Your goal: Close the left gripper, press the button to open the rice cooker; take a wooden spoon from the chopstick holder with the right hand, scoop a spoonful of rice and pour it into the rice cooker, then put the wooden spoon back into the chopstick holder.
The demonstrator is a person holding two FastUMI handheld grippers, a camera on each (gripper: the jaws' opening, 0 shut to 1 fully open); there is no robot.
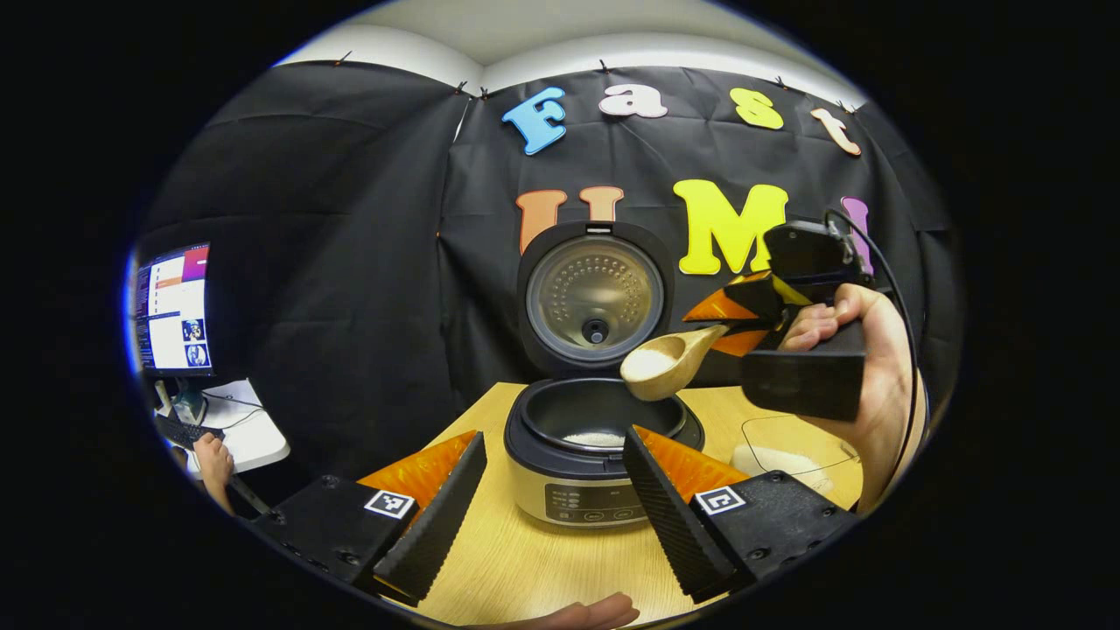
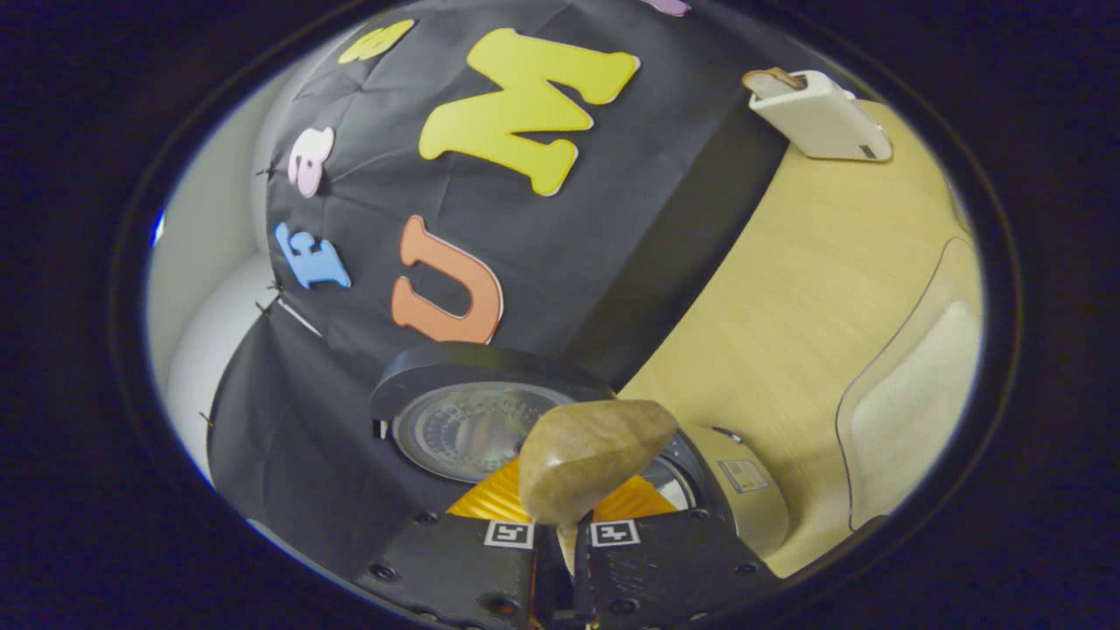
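The wooden spoon (image 1: 669,359) runs lengthwise out from the right tool (image 1: 744,328), which grips its handle, bowl tilted over the open rice cooker (image 1: 595,429). The left tool (image 1: 547,503) stands open before the cooker; the handle's end is hidden between the fingers.

The left gripper view sits low over the front edge of the wooden table (image 1: 516,560), level, facing the booth's back wall. The rice cooker (image 1: 584,455) stands close ahead at centre, its raised lid (image 1: 595,302) at 12 o'clock. The right gripper (image 1: 744,328) enters from 3 o'clock, slightly farther off than the cooker.

The right gripper view hangs above the cooker and is rolled hard, so the tabletop (image 2: 787,289) climbs toward 2 o'clock. The wooden spoon (image 2: 591,459) bowl is very near at 6 o'clock, the lid (image 2: 472,429) just behind it.

Both views share the cooker, its lid, the spoon (image 1: 669,360), table and wall.
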